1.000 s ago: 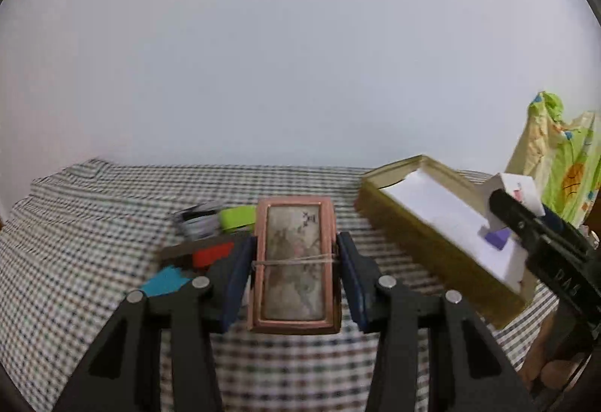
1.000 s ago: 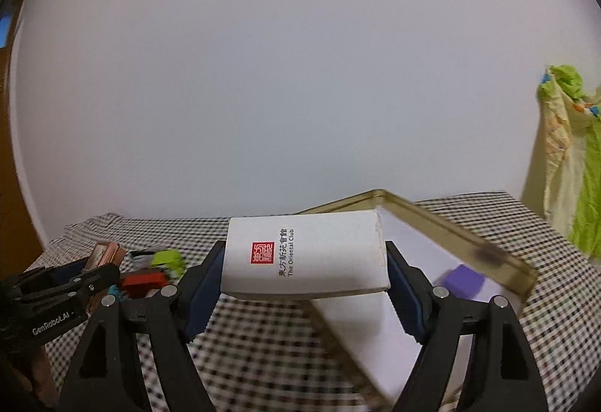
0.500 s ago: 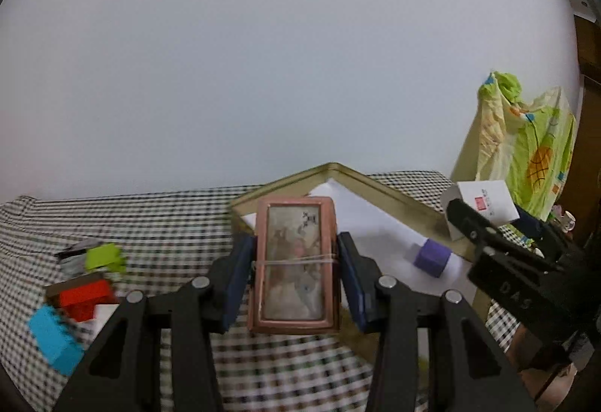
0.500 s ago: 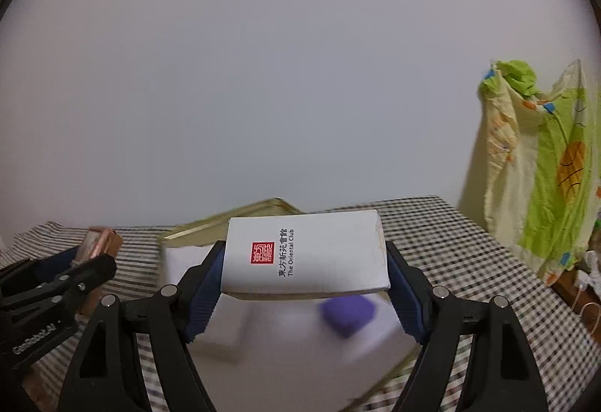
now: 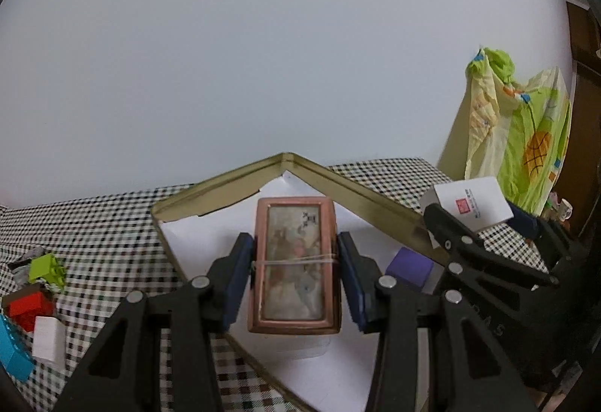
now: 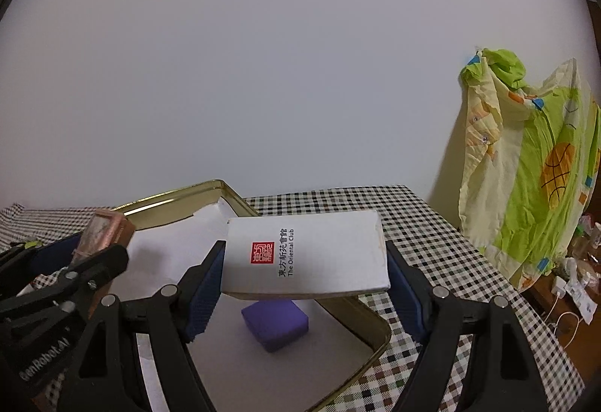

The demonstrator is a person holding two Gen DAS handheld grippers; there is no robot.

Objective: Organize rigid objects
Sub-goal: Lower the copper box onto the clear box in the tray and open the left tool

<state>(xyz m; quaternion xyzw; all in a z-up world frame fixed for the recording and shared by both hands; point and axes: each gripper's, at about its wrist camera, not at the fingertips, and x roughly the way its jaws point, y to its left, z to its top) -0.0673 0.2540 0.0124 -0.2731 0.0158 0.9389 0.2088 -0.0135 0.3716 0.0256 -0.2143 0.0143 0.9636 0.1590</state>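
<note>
Over the tin: I have both grippers above the gold tin [image 5: 379,198], which sits on the checked tablecloth [image 5: 97,216] and is lined with white paper.
Left gripper: my left gripper [image 5: 296,275] is closed on the pink framed box [image 5: 295,263]; its blue pads press the box's two long sides, and a thin elastic band runs across the box's front.
Pink framed box: I see it held upright above the white lining, inside the tin's outline, toward the tin's left half; whether it touches the lining I cannot tell.
Right gripper: my right gripper [image 6: 305,278] is clamped on the white card box [image 6: 306,254], pads on its two short ends; the box bears a red seal and the words "The Oriental Club".
White card box: I hold it flat, raised over the tin's right part, directly above the purple block [image 6: 276,323].
Purple block: it lies on the lining inside the tin, close to the right-hand wall.
Left of the tin: on the cloth I see a green brick [image 5: 47,269], a red brick [image 5: 30,305], a white block [image 5: 49,340] and a blue brick [image 5: 13,352], bunched together and well apart from the tin.
Right background: a yellow-green printed cloth [image 6: 533,168] hangs beside the table's far corner.
</note>
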